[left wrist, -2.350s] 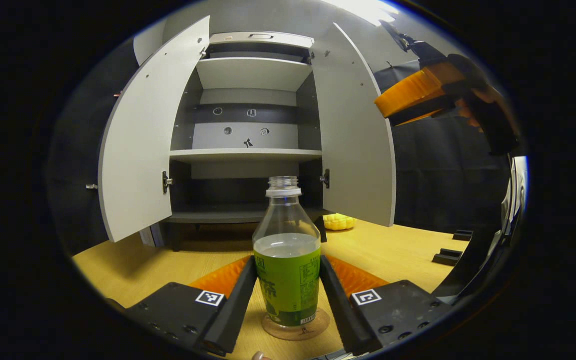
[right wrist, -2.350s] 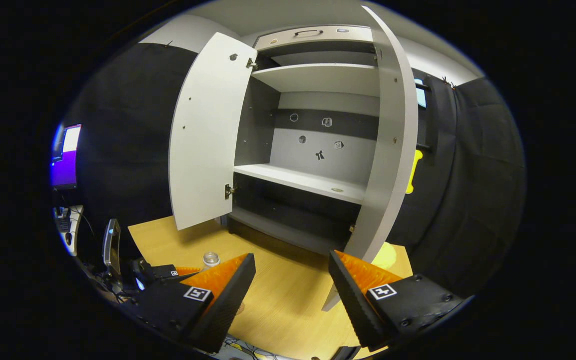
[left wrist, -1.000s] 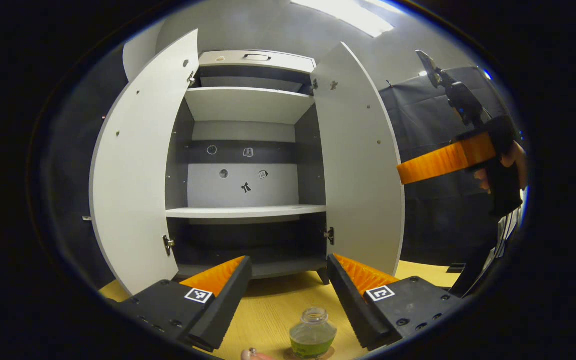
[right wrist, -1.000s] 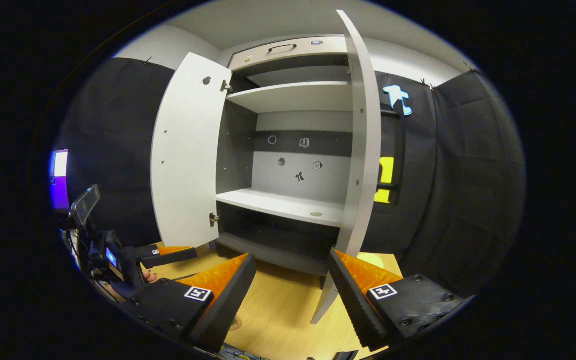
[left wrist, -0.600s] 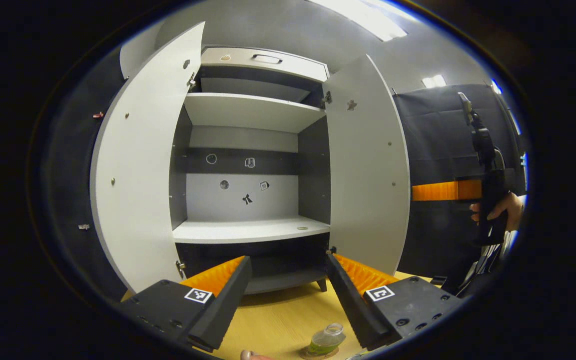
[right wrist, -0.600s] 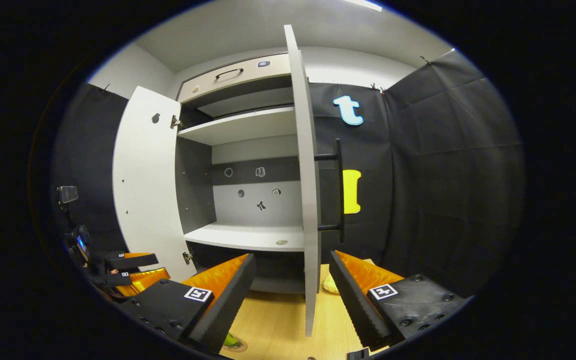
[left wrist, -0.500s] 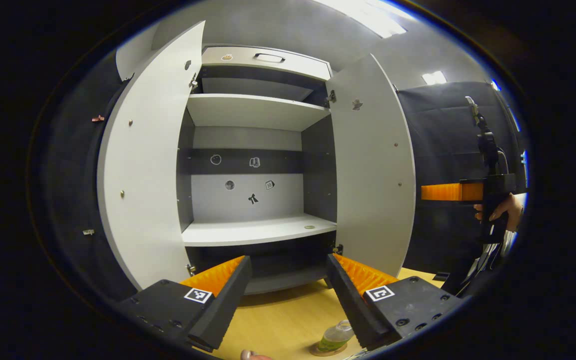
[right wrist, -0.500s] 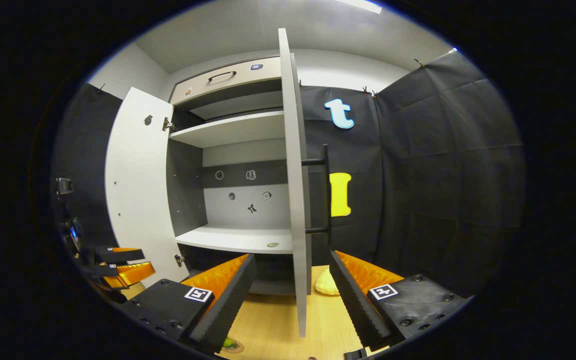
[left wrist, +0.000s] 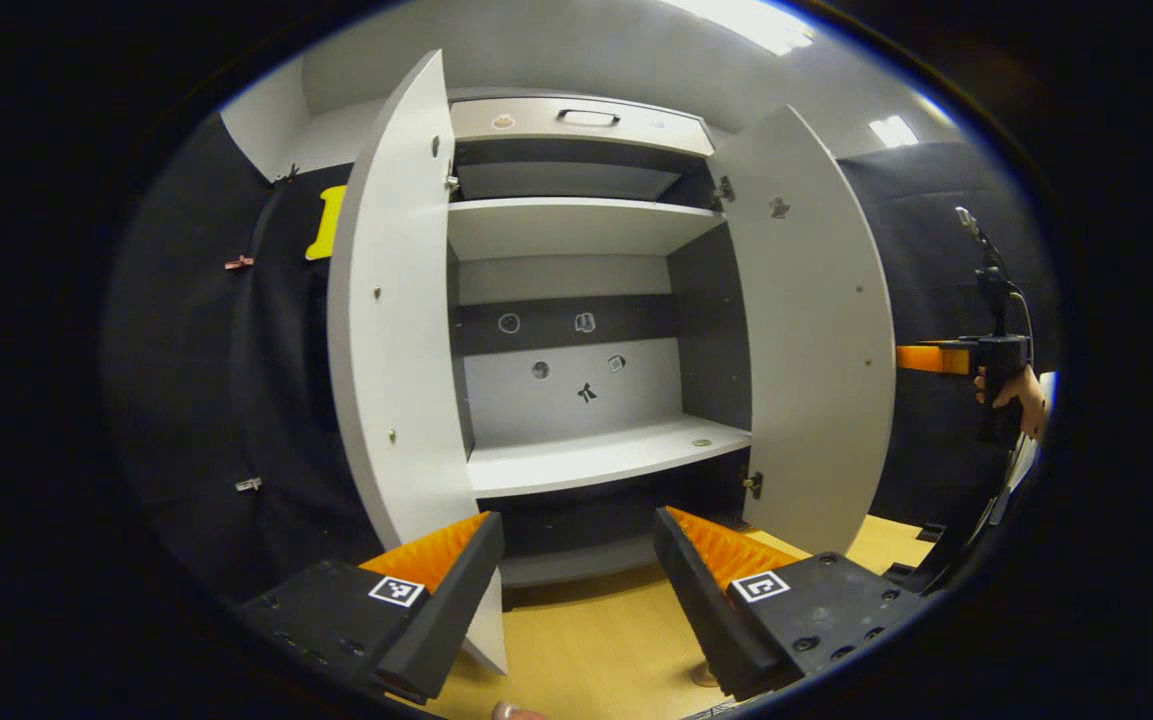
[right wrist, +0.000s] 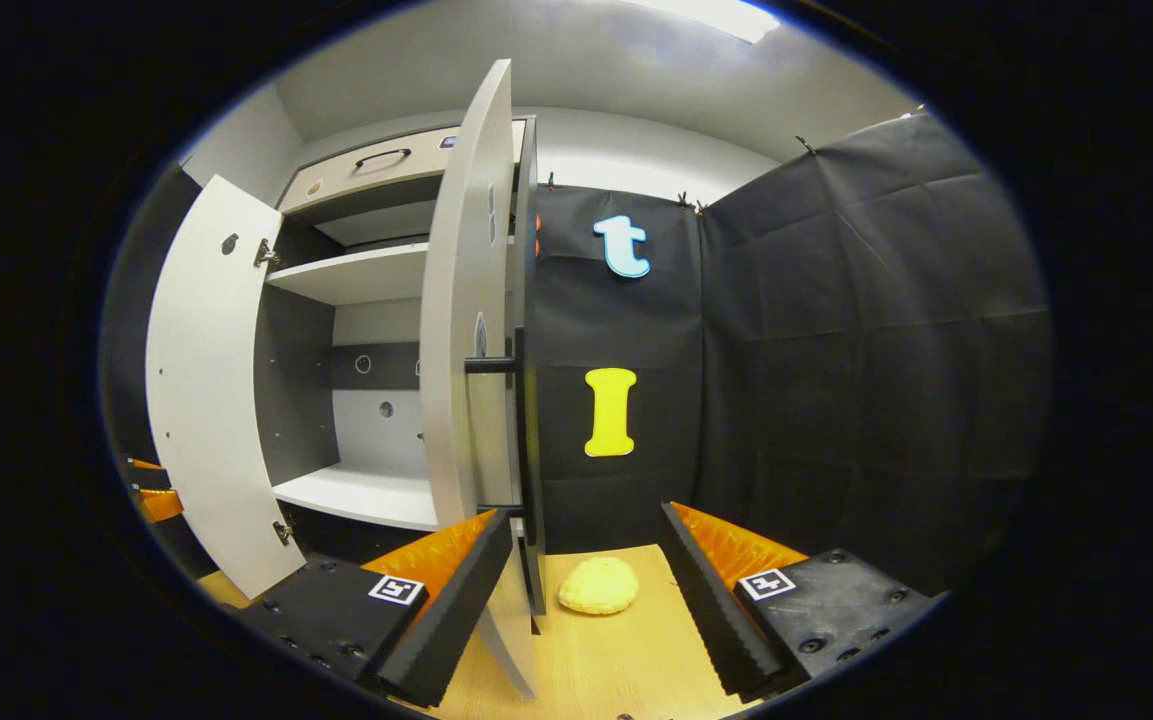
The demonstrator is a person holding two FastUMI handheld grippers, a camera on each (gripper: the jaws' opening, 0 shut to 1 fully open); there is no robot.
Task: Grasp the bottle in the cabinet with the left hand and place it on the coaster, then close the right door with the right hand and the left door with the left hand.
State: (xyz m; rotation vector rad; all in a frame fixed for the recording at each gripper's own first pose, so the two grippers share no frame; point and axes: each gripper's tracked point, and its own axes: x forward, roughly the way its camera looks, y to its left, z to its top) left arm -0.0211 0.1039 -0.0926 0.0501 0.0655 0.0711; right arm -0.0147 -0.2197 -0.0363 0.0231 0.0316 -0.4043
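The grey cabinet (left wrist: 576,300) stands with both doors open and bare shelves. My left gripper (left wrist: 576,590) is open and empty, low in front of the cabinet, with the left door (left wrist: 386,350) just ahead of its left finger. A thin sliver of the coaster (left wrist: 704,678) peeks out beside its right finger; the bottle is hidden behind that finger. My right gripper (right wrist: 586,600) is open and empty by the outer side of the right door (right wrist: 466,350), which I see nearly edge-on with its black bar handle (right wrist: 526,430). Its left finger overlaps the door's lower edge.
A yellow lump (right wrist: 598,585) lies on the wooden table (right wrist: 626,660) between the right gripper's fingers, farther off. A hand (left wrist: 1011,395) holds the right gripper (left wrist: 936,357) beyond the right door (left wrist: 816,340). Black cloth walls close in the sides.
The left gripper let go of the bottle on the coaster, rose and swung towards the left door. The right gripper moved rightwards round the right door to its handle side.
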